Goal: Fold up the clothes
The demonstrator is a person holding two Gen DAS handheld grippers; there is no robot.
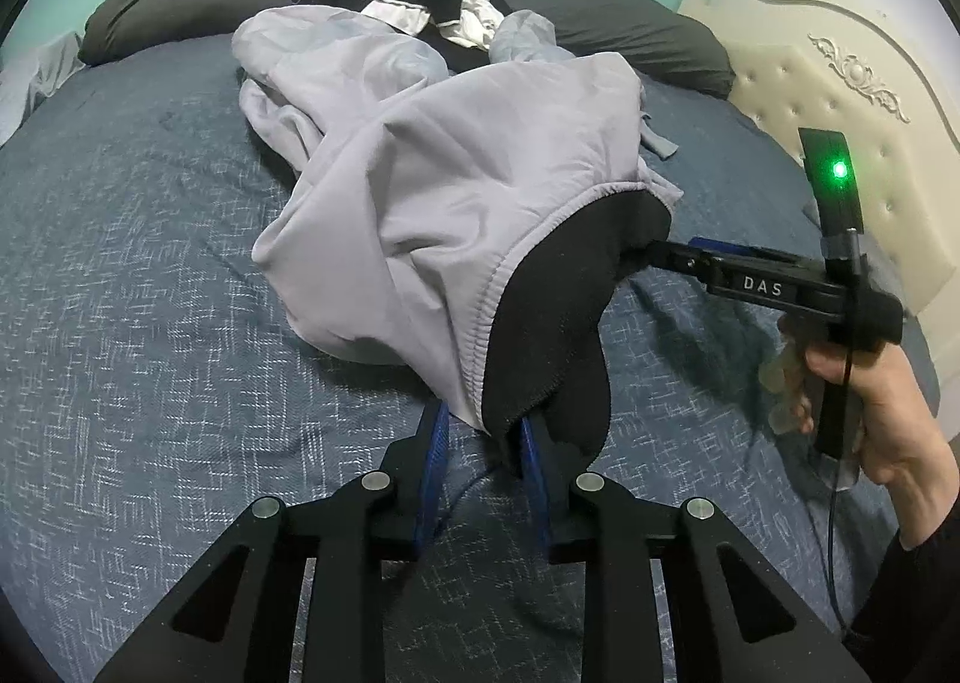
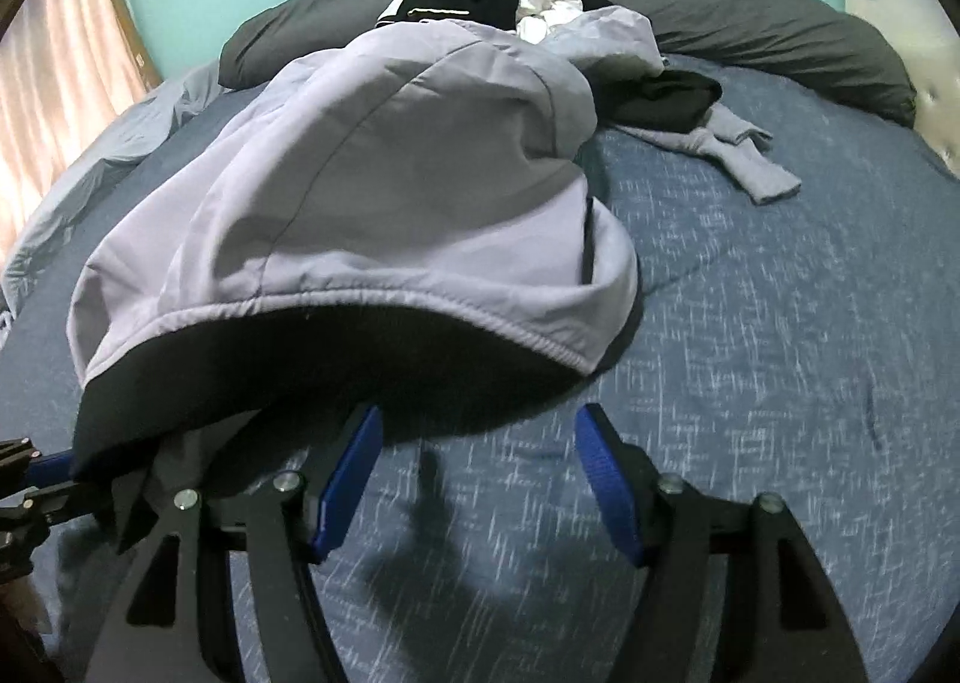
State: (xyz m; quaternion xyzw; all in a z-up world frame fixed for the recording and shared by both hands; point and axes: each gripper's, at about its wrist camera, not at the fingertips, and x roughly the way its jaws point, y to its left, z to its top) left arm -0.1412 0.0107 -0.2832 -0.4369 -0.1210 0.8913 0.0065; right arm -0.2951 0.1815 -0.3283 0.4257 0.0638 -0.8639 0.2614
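Now my left gripper (image 1: pixel 486 431) stands narrowly parted with the jacket (image 1: pixel 456 191) hem hanging between its pads, whether pinched I cannot tell. My right gripper (image 2: pixel 480 467) gapes wide and empty under the hem. The jacket lies heaped on the bed (image 1: pixel 138 239).

The left tool (image 1: pixel 486 431) holds the grey garment's (image 1: pixel 432 191) black-lined hem, with the right tool (image 1: pixel 666 251) tucked inside.
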